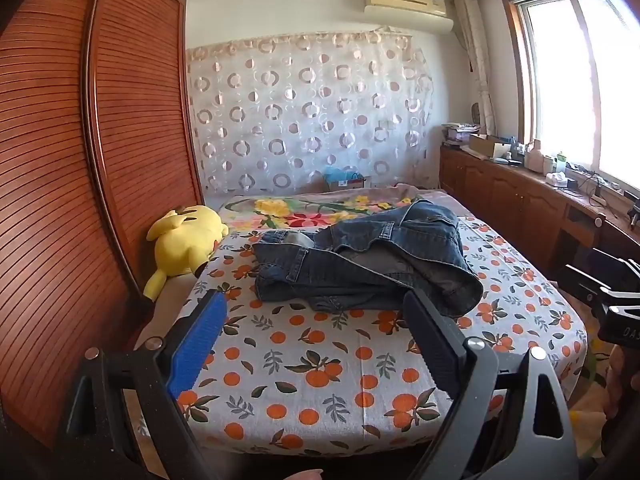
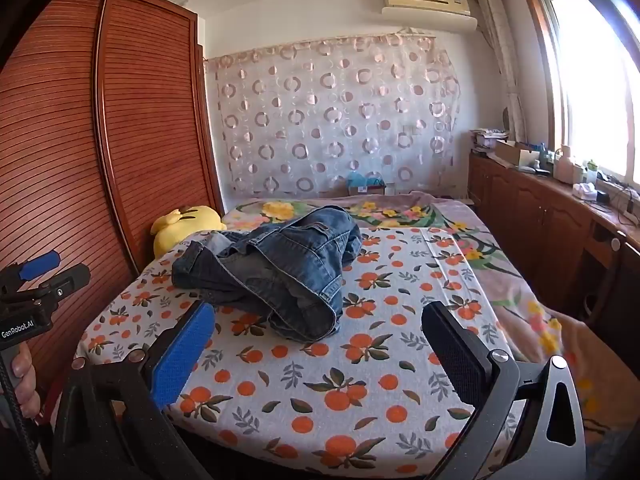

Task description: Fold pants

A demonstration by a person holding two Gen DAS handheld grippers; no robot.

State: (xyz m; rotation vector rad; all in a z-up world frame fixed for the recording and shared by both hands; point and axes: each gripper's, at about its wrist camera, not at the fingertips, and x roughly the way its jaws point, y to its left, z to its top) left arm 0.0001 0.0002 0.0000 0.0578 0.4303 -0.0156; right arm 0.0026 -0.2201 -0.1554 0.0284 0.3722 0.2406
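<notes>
Both tools tilt slightly down over the bed [image 1: 360, 380], left tool [image 1: 316, 320] and right tool [image 2: 320, 332] spread wide, empty. Jeans [image 1: 360, 264] lie crumpled ahead. Only the right view catches fingers [image 2: 24, 364] gripping the left handle.

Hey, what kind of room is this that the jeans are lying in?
Most likely a home bedroom. The jeans lie in a crumpled heap on a bed covered with an orange-print sheet, a tall slatted wooden wardrobe stands alongside it, and a yellow plush toy rests at the bed's edge.
</notes>
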